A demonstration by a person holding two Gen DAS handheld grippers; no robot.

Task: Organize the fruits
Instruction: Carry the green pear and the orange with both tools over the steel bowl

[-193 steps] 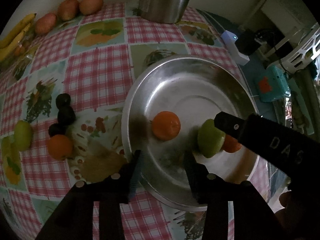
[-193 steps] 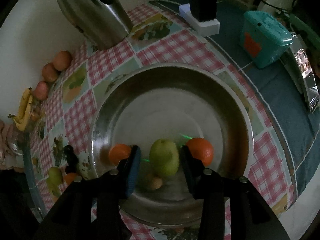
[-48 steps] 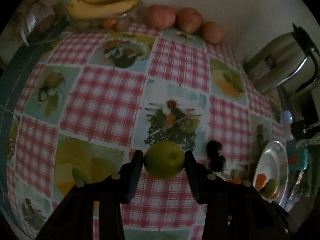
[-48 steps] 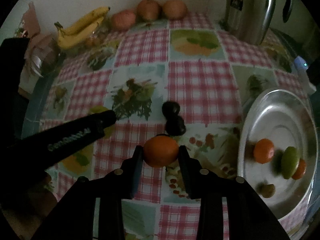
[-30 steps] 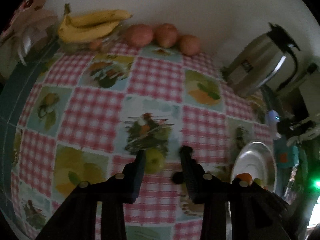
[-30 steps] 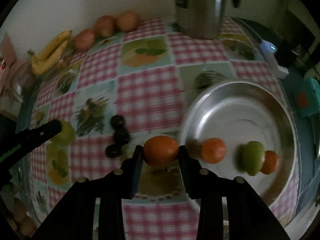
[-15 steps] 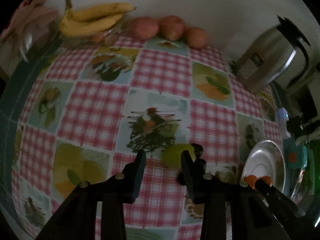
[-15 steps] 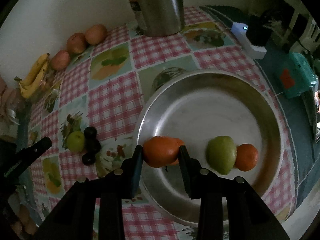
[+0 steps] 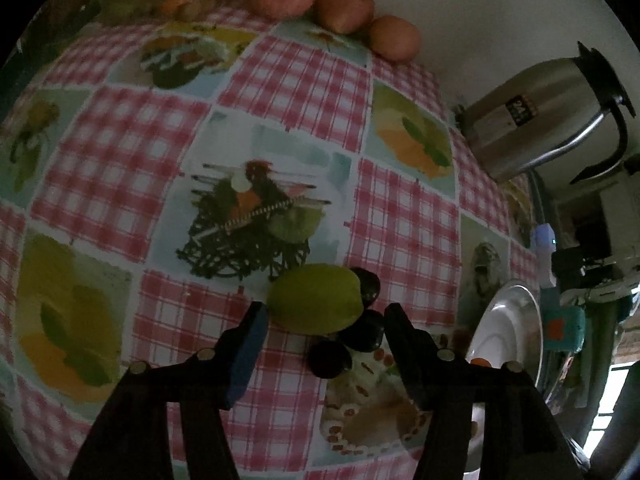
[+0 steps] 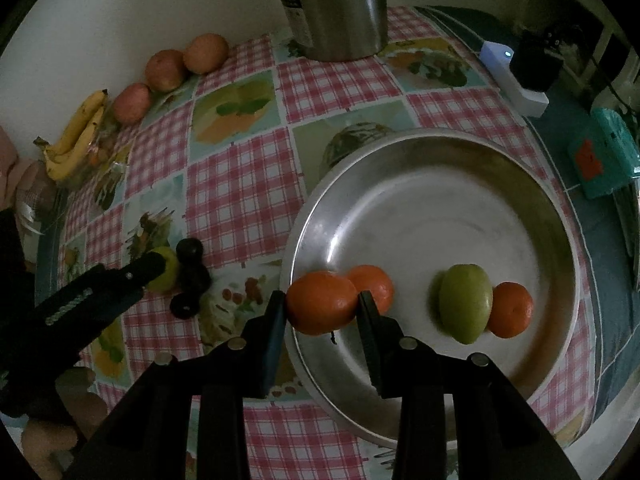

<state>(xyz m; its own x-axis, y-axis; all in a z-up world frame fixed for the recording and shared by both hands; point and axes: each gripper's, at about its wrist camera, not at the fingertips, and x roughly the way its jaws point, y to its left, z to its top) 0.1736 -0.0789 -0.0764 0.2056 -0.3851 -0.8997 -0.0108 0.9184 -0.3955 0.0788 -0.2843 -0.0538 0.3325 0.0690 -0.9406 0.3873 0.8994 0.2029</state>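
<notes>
Right wrist view: the right gripper [image 10: 322,306] has its jaws clamped on an orange [image 10: 321,303], held over the 9 o'clock rim of the steel bowl [image 10: 520,168]. Already in the bowl are another orange [image 10: 376,284] right behind it, a green fruit [image 10: 465,302] and a third orange [image 10: 511,309] touching at about 4 o'clock.

On the other side, the left gripper [image 9: 323,322] has its jaws spread wide, with the green fruit [image 9: 316,298] on the checked surface [image 9: 120,152] sitting between the tips, not pinched yet. Dark round fruits [image 9: 362,330] are touching it at its 4 o'clock.

My guess is that the green one is firm, smooth and light, so it'll roll if nudged. Grab it across the widest part and keep the right jaw clear of those dark ones.
</notes>
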